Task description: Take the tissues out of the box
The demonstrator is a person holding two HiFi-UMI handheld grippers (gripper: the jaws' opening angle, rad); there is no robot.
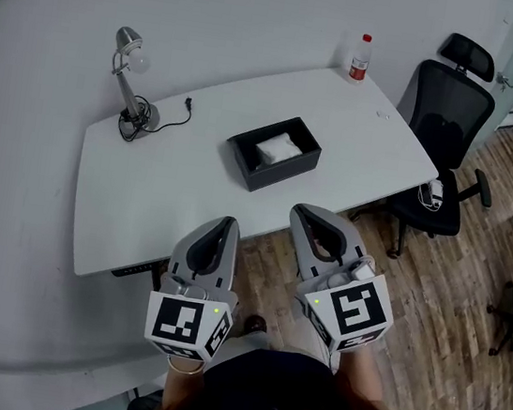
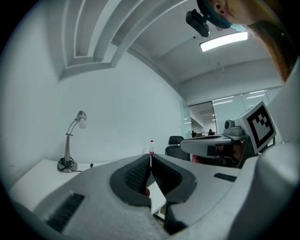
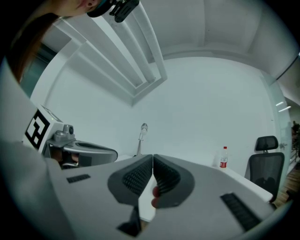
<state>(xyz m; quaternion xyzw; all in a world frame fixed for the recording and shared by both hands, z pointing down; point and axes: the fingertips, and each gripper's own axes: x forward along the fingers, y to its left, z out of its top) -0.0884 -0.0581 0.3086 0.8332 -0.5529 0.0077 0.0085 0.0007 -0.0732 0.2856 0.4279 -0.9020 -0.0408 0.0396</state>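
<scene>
A black open box (image 1: 274,153) with white tissues (image 1: 278,146) inside sits near the middle of the white table (image 1: 164,186). Both grippers hang side by side in front of the table's near edge, short of the box. My left gripper (image 1: 231,223) (image 2: 150,157) has its jaws closed together with nothing between them. My right gripper (image 1: 299,211) (image 3: 153,157) is likewise shut and empty. Both point level toward the table.
A grey desk lamp (image 1: 128,78) with its cord stands at the table's far left. A red-labelled bottle (image 1: 360,58) stands at the far right corner. A black office chair (image 1: 445,131) is beside the table's right end. Wooden floor lies below.
</scene>
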